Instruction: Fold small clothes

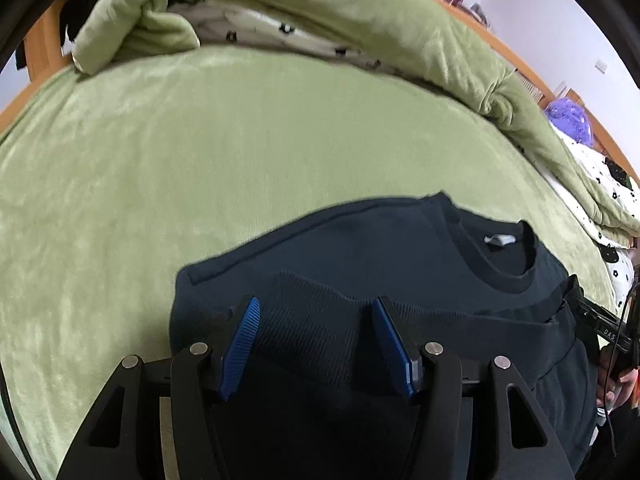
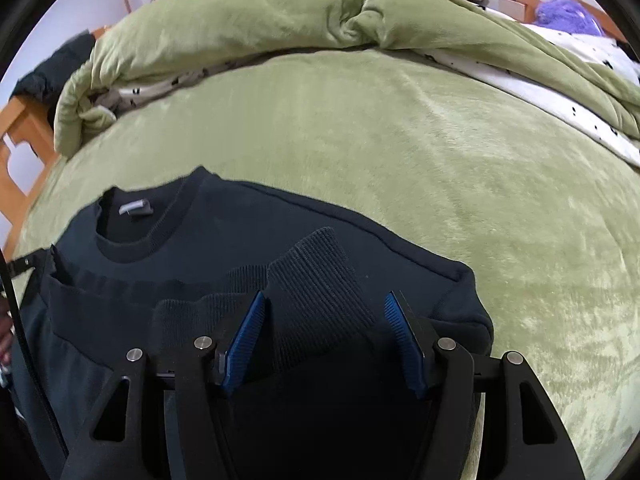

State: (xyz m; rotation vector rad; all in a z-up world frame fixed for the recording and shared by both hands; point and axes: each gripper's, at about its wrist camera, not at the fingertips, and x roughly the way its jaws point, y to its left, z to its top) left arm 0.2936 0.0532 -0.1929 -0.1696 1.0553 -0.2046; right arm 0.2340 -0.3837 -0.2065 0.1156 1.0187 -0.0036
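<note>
On the bed (image 1: 200,152) with its soft green cover lies a dark sweater (image 1: 360,248), and it fills the part of each view from about 4 o'clock round to 8 o'clock. Its round neck hole sits toward 3 o'clock in the left wrist view and toward 9 o'clock in the right wrist view, with a small pale label (image 1: 218,240) inside the neck. The bottom part of the sweater looks folded up over the chest, so its ribbed edge lies just below the neck.

Down at 6 o'clock in the left view is the left tool (image 1: 316,312). Its two blue pads (image 1: 240,344) stand spread apart, and a ribbed bit of the sweater sits between them. The pads do not look like they squeeze it.

Down at 6 o'clock in the right view is the right tool (image 2: 326,310). Its blue pads (image 2: 246,340) are also spread apart, with a ribbed cuff (image 2: 312,280) poking up between them. The left pad is right beside the cloth and the right pad stands apart from it.

A green blanket (image 1: 320,8) is bunched up along the far side of the bed, from 10 o'clock to 3 o'clock. White cloth with black spots (image 1: 280,32) peeks out under it. Something fluffy and purple (image 1: 568,120) rests near 2 o'clock, by the wooden bed frame (image 1: 40,44)
</note>
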